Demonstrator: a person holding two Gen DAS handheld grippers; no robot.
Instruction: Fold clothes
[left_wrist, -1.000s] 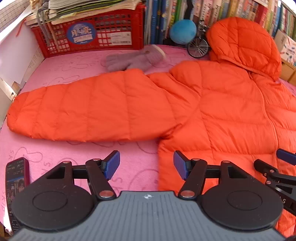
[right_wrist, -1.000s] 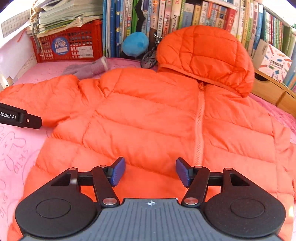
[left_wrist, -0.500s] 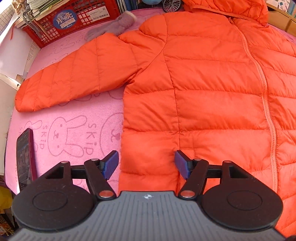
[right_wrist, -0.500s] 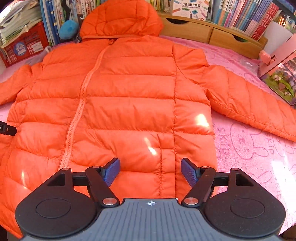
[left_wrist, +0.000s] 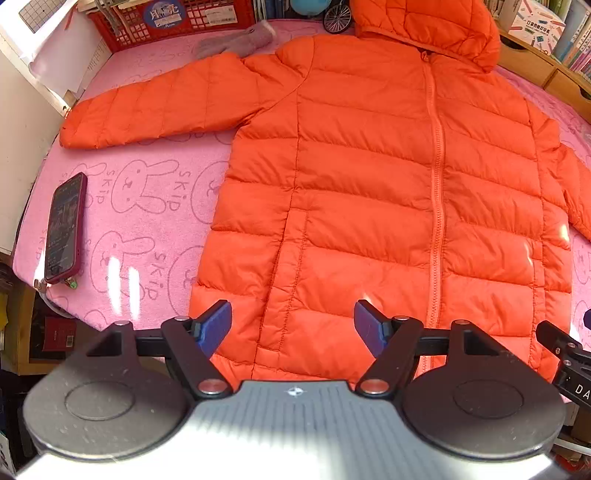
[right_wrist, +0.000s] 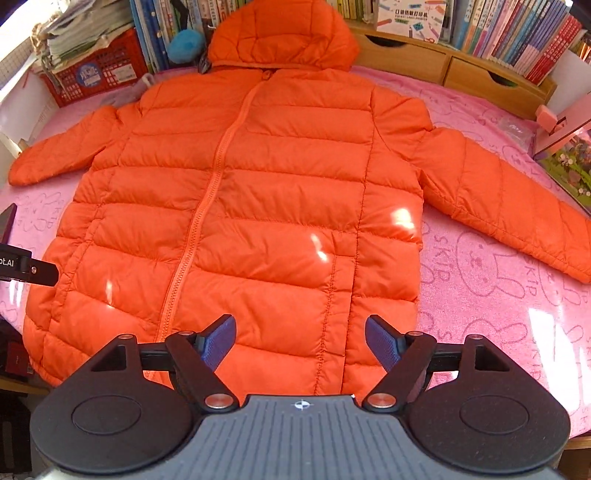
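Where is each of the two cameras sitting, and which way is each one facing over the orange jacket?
Left wrist: on the left gripper, above the hem, looking steeply down at the puffy orange hooded jacket and dark phone; its opening, empty jaws show.
Right wrist: on the right gripper, same aim, toward the far wooden drawers; jaws opening, empty.
Shared: jacket, pink rabbit-print cover, red plastic crate.
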